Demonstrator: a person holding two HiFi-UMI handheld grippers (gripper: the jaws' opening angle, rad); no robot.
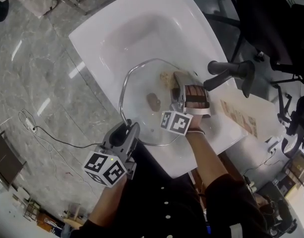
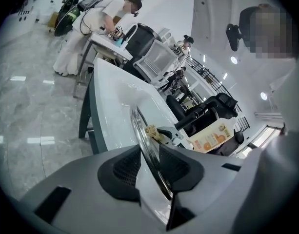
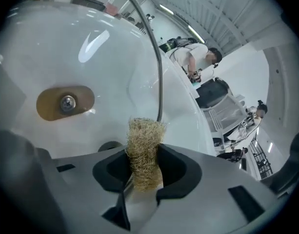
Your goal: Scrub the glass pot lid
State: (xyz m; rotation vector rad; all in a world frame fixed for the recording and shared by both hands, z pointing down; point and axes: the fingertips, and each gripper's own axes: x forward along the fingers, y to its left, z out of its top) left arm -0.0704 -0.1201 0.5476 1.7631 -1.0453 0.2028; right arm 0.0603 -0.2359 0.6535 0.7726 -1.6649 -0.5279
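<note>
Two grippers work over the white sink point(image 1: 142, 24). The left gripper point(image 1: 128, 129) is closed on the near rim of the glass pot lid point(image 1: 142, 90) and holds it tilted above the basin; in the left gripper view its pads point(image 2: 125, 167) sit on either side of the steel rim, seemingly pressing it. The right gripper point(image 1: 175, 83) is clamped on a tan fibrous scrubber point(image 3: 145, 143) whose tip lies against the glass near the lid's edge, not far from the brown knob point(image 3: 65, 103), with the black faucet point(image 1: 231, 72) just beyond.
</note>
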